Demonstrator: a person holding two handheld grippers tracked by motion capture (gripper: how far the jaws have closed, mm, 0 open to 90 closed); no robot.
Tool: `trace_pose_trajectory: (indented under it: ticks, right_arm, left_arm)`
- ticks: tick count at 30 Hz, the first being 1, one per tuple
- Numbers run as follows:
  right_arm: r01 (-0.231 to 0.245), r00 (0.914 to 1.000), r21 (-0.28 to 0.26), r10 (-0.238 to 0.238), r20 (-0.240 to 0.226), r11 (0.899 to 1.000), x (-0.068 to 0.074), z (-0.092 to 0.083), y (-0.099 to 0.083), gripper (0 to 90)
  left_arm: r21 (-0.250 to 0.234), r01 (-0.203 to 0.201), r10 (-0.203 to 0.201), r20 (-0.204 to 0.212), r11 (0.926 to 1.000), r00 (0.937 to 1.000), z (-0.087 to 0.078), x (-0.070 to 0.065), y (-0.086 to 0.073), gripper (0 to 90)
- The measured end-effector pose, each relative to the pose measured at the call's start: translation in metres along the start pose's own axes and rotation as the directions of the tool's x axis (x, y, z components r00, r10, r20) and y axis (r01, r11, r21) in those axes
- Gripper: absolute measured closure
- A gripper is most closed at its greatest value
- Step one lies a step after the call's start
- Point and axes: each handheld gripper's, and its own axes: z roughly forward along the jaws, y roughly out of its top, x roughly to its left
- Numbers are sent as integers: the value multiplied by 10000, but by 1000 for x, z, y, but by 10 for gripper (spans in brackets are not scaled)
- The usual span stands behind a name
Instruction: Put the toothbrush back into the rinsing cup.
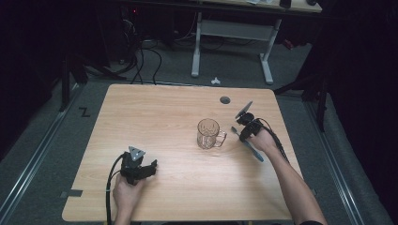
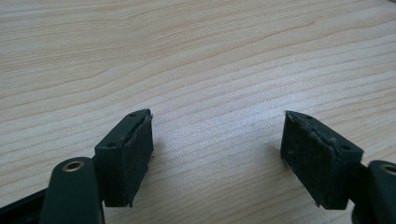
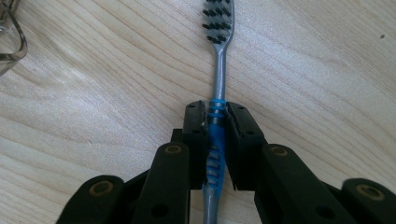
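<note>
Right gripper point(image 3: 215, 122) pinches the toothbrush point(image 3: 218, 70) at its blue grip, brush lying flat on the table point(image 3: 93, 116), bristle head ahead of the jaws and the mug point(image 1: 208, 133) just off to its left. Grasp looks done; lift and probable drop into the mug are left. Left gripper point(image 2: 217, 154) sits spread wide over bare wood, idle.

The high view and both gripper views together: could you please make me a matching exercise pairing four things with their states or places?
1. blue and grey plastic toothbrush
2. clear glass mug with a handle
3. left gripper
4. right gripper

a. jaws wide apart, nothing between them
b. standing upright near the table's middle
c. clamped at its blue grip, bristles pointing away
d. jaws shut on a handle

Pairs: 1-c, 2-b, 3-a, 4-d
</note>
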Motion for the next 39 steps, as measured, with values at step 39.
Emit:
trace_pose_trajectory:
  ticks: [39]
  right_arm:
    - [-512, 9935, -2439, 246, -1111, 9685, -1, -37, -35, 801]
  left_arm:
    - [1, -14, 14, -21, 10000, 10000, 0, 0, 0, 259]
